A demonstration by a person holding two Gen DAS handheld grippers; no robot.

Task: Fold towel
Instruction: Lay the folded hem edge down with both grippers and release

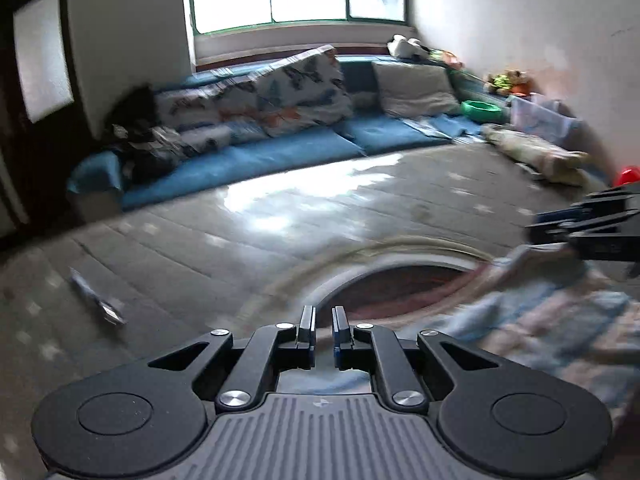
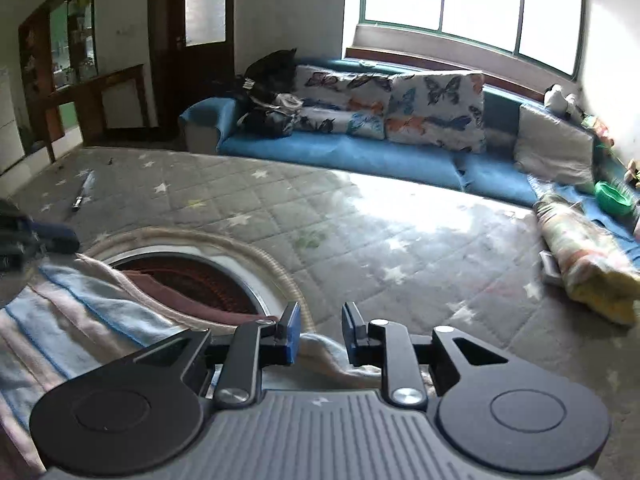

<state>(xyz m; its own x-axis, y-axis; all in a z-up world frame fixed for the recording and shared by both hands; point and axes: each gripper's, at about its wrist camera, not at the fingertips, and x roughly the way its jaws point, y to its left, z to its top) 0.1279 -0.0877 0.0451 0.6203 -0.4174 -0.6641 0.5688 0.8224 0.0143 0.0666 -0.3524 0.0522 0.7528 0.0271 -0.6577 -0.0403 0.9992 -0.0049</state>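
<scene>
A striped blue, pink and white towel (image 1: 540,320) (image 2: 80,312) lies draped over a round white-rimmed object (image 2: 192,276) with a dark red inside, on a grey quilted mat. In the left wrist view, my left gripper (image 1: 324,320) hovers over the towel's left edge, its jaws only narrowly apart with nothing between them. My right gripper (image 2: 320,320) is open above a pale edge of the towel, with nothing held. Each gripper also shows at the edge of the other view: the right gripper (image 1: 580,232) beside a raised towel corner, the left gripper (image 2: 36,236) blurred.
The grey star-patterned mat (image 2: 360,220) covers the floor. On it lie a knife (image 2: 82,192) at the far left and a rolled blanket (image 2: 588,264) at the right. A blue sofa (image 2: 340,152) with butterfly cushions, a green bowl (image 2: 614,196) and a window stand behind.
</scene>
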